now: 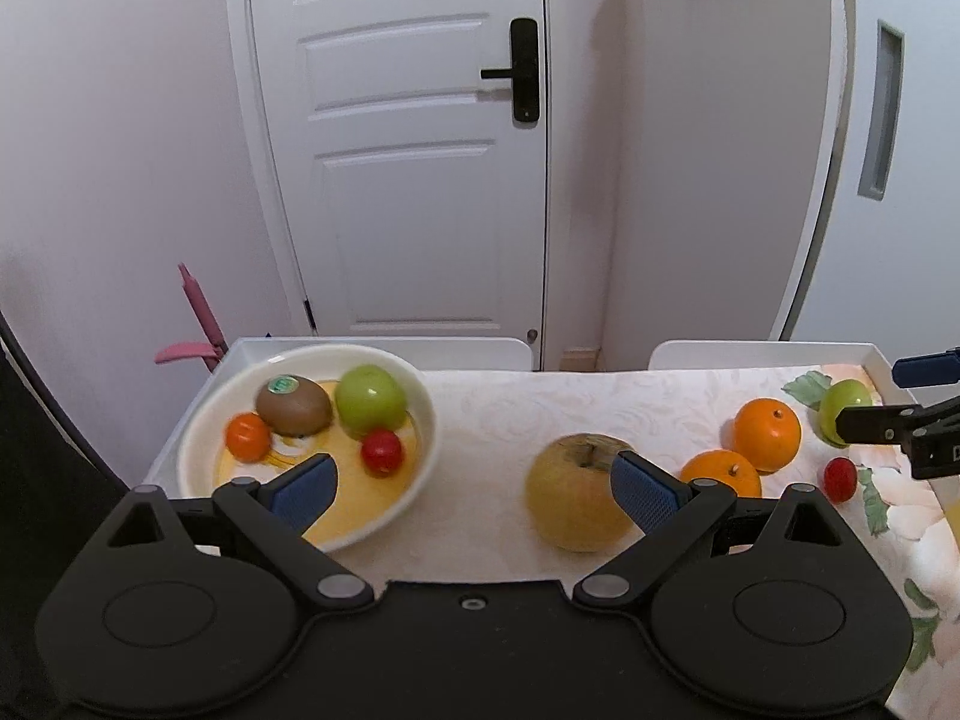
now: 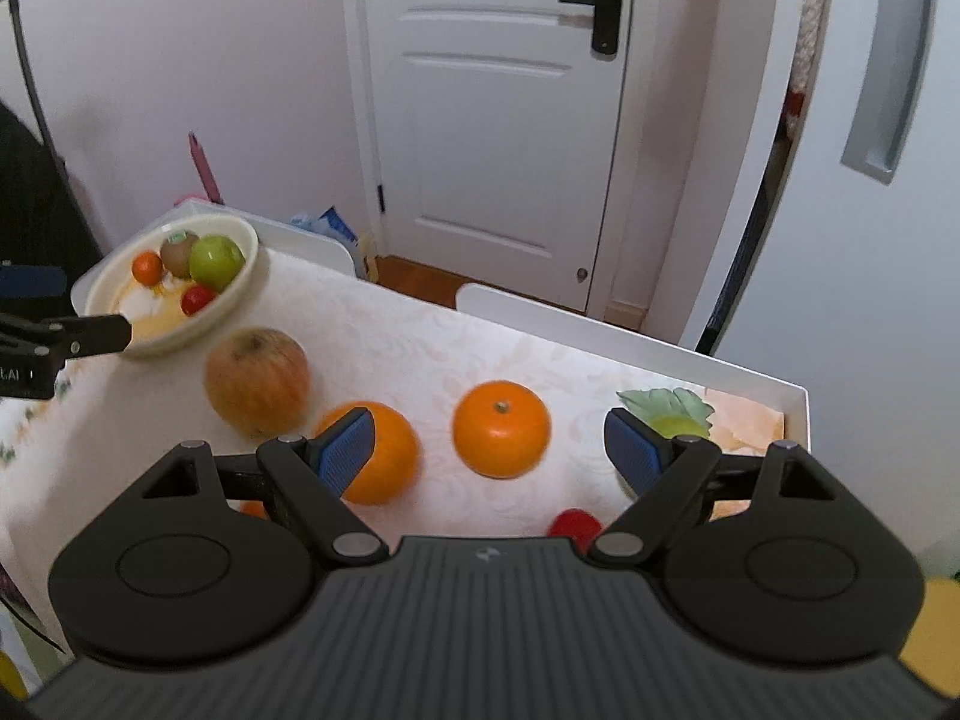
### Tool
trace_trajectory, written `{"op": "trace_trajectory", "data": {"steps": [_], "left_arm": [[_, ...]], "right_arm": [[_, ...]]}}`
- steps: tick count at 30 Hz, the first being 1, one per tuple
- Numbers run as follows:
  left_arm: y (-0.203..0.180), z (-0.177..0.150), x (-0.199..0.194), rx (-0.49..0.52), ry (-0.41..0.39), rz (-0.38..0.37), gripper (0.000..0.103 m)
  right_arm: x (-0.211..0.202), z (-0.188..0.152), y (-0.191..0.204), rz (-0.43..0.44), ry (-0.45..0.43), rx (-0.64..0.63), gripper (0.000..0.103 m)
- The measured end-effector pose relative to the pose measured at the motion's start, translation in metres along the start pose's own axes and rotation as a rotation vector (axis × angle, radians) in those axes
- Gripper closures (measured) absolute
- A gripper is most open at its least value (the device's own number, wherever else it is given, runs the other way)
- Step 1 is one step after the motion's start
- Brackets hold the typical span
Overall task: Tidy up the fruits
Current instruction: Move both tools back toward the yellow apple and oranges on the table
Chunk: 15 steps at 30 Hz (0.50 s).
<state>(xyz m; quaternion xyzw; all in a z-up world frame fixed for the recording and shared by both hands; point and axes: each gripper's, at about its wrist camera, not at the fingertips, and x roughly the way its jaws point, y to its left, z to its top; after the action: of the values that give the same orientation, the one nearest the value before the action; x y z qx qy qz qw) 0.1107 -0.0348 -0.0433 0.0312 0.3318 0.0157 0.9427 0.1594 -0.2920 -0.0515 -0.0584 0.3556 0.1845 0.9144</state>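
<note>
1. Left gripper (image 1: 474, 483): jaws apart, empty, between bowl (image 1: 429, 420) and pear (image 1: 576, 495).
2. Right gripper (image 2: 489, 450): jaws apart, empty, over oranges (image 2: 501, 429).
3. Bowl, far left: holds kiwi (image 1: 294, 405), green apple (image 1: 369, 399).

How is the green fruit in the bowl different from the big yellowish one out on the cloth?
The green apple is smooth, shiny and bright green; the large yellowish fruit is dull, with brown patches around its stem.
The green apple looks clearly smaller than the large yellowish fruit.
The green apple lies in the white bowl among other fruits; the large yellowish fruit sits alone on the tablecloth.
Both are roundish.
</note>
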Motion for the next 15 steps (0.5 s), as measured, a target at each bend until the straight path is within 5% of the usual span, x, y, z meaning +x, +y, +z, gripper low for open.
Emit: {"op": "trace_trajectory", "data": {"steps": [15], "left_arm": [[-0.053,-0.019,0.077,-0.010,0.082,0.002,0.007]], "right_arm": [[0.067,-0.022,-0.025,0.092,0.048,-0.117,0.008]]}}
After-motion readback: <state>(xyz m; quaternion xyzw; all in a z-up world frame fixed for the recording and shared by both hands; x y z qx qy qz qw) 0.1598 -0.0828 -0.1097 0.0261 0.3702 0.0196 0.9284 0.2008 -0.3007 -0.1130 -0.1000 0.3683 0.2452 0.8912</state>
